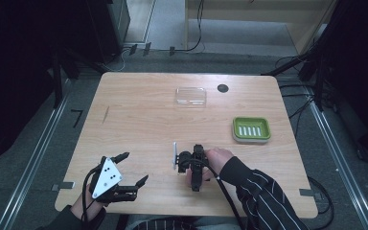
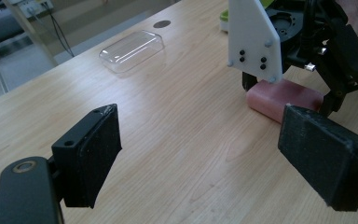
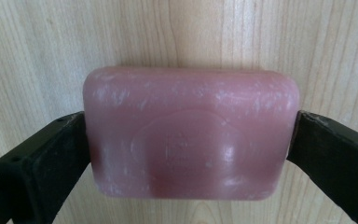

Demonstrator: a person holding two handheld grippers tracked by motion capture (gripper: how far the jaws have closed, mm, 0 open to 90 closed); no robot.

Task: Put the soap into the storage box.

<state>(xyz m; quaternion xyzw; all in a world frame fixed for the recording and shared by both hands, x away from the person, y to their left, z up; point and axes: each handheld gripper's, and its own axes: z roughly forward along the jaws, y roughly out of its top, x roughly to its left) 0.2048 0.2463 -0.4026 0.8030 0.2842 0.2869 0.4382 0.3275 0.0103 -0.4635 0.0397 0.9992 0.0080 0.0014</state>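
From above, your right hand-held gripper (image 1: pixel 195 165) points down on the tabletop (image 1: pixel 139 124), well short of the green dish (image 1: pixel 251 129). In the left gripper view, your left hand-held gripper (image 2: pixel 200 158) gapes empty near the soap (image 2: pixel 284 99). In the right gripper view, the jaws clamp the soap (image 3: pixel 191 135), unlifted; the carry to the dish likely remains.

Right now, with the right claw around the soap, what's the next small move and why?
Probably lift the soap straight up a little. The right claw has a jaw against each short end of the bar, which lies flat on the table. The green dish sits empty farther off, a likely place for it. The left claw is open and apart.
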